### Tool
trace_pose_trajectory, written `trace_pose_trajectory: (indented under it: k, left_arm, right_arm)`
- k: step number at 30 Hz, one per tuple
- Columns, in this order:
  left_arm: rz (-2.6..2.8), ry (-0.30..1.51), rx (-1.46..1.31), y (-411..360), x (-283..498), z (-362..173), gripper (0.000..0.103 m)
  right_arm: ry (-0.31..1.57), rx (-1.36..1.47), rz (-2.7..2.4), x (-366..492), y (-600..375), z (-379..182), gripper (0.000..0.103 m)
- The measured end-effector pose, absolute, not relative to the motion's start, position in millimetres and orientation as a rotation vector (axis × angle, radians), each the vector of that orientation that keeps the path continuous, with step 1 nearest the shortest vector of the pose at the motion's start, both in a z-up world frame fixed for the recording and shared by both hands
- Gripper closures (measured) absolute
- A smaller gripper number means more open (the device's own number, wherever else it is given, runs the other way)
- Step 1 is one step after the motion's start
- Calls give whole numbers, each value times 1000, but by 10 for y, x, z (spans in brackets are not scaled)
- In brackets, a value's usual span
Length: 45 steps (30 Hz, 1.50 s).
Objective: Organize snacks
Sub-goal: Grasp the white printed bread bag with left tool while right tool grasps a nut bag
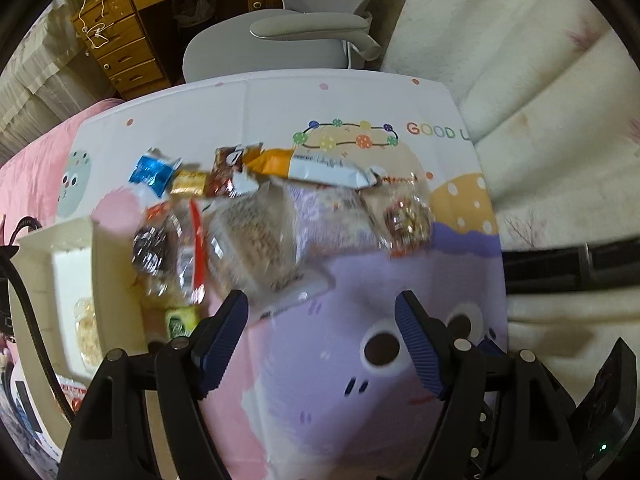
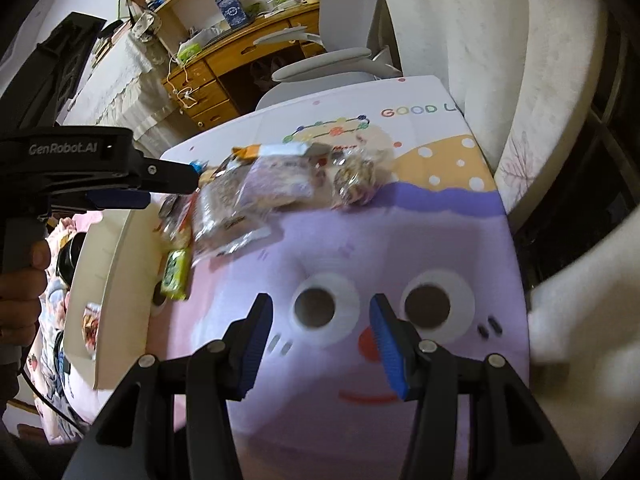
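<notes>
A heap of wrapped snacks lies across the middle of the cartoon tablecloth (image 1: 340,380): a blue packet (image 1: 150,172), a gold packet (image 1: 188,184), an orange-and-white bar (image 1: 316,166), a large clear bag of brown snack (image 1: 256,240), a dark cookie pack (image 1: 154,248), a round candy bag (image 1: 406,220) and a small green packet (image 1: 180,320). A white tray (image 1: 108,280) at the left holds a pale snack. My left gripper (image 1: 322,308) is open and empty just short of the clear bag. My right gripper (image 2: 320,312) is open and empty above the cloth; the clear bag (image 2: 224,208) and green packet (image 2: 176,270) lie ahead left.
A grey office chair (image 1: 304,28) and a wooden desk with drawers (image 1: 120,48) stand beyond the table. A white fluffy blanket (image 1: 540,100) borders the table's right edge. The left gripper's body (image 2: 100,168) reaches in at the left of the right wrist view.
</notes>
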<state>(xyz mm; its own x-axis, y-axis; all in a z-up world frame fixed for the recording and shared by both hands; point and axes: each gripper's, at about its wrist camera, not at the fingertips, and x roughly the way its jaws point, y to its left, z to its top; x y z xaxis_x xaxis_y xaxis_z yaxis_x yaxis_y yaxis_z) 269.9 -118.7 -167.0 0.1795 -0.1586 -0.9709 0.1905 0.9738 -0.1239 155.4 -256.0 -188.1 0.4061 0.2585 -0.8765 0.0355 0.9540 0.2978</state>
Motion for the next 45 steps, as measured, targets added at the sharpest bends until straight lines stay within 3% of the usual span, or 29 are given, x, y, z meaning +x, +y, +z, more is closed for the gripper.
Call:
trace_pose_trajectory:
  k: [20, 39, 42, 45]
  left_arm:
    - [-152, 1523, 54, -1573, 3528, -2495, 26]
    - [-41, 1615, 106, -1680, 3705, -2912, 20]
    - [-35, 1611, 95, -1677, 3722, -2912, 24]
    - [-33, 1607, 96, -1681, 3731, -2888, 31]
  right_arm:
    - [1043, 264, 125, 2548, -2768, -2415, 53]
    - [984, 79, 145, 2652, -2508, -2698, 53]
    - [980, 75, 155, 2641, -2511, -2710, 53]
    - [978, 79, 181, 2617, -2524, -2716, 62]
